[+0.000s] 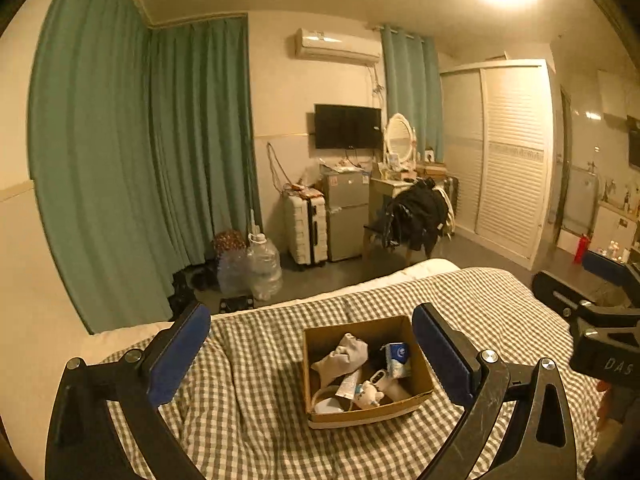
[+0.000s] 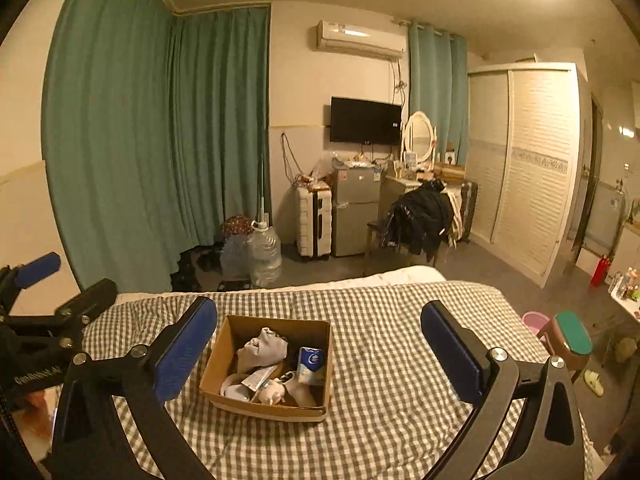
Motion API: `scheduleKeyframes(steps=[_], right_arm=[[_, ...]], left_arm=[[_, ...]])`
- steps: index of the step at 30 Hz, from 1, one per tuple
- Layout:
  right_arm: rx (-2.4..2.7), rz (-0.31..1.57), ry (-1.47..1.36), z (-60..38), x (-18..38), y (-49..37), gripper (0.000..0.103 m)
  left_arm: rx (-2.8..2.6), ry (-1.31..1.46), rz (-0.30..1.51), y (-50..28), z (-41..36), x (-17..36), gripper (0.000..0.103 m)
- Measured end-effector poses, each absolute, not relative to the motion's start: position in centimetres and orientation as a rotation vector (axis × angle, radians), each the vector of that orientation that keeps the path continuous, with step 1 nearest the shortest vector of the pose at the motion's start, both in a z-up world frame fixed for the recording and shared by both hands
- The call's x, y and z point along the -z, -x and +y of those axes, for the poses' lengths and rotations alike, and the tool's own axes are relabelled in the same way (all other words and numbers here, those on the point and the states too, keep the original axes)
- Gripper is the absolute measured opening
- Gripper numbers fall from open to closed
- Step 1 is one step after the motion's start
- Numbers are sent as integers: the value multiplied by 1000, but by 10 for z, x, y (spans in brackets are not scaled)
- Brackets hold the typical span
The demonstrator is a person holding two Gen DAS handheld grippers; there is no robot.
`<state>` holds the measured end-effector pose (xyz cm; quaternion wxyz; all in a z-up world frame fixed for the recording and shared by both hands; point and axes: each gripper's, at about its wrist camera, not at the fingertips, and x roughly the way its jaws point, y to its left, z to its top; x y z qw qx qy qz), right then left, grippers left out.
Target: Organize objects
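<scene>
An open cardboard box (image 1: 422, 380) (image 2: 224, 360) sits on the checked bed cover. Inside lie a grey cloth (image 1: 342, 356) (image 2: 262, 348), a blue tissue pack (image 1: 398, 358) (image 2: 311, 364), a tube (image 1: 350, 384) (image 2: 260, 378), a small white plush toy (image 1: 366, 394) (image 2: 274, 394) and a white item. My left gripper (image 1: 312, 354) is open and empty, held above the bed with the box between its fingers in view. My right gripper (image 2: 320, 354) is open and empty, to the right of the left one, the box near its left finger.
The checked bed (image 1: 260, 420) (image 2: 400, 360) fills the foreground. Beyond it stand water jugs (image 1: 262, 266), a white suitcase (image 1: 306, 230), a small fridge, a chair with dark clothes (image 1: 416, 216) and a wardrobe (image 1: 508, 156). A stool (image 2: 570, 338) is right of the bed.
</scene>
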<state>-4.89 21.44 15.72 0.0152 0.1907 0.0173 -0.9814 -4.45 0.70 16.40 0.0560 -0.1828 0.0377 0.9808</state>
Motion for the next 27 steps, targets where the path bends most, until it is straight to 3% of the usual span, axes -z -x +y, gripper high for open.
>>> scheduleKeyframes(steps=[7,14,27], right_arm=[[3057,38,-501,223,-117,30,102],[3081,83,-553,225,-36,46,102],[3016,19,-693,222,35,73,102]], left_arm=[[-2989,537,117,41,6,-121,103],[-3000,567,128,50,16,-67,103],[-3067,565,199,49,18,5,103]])
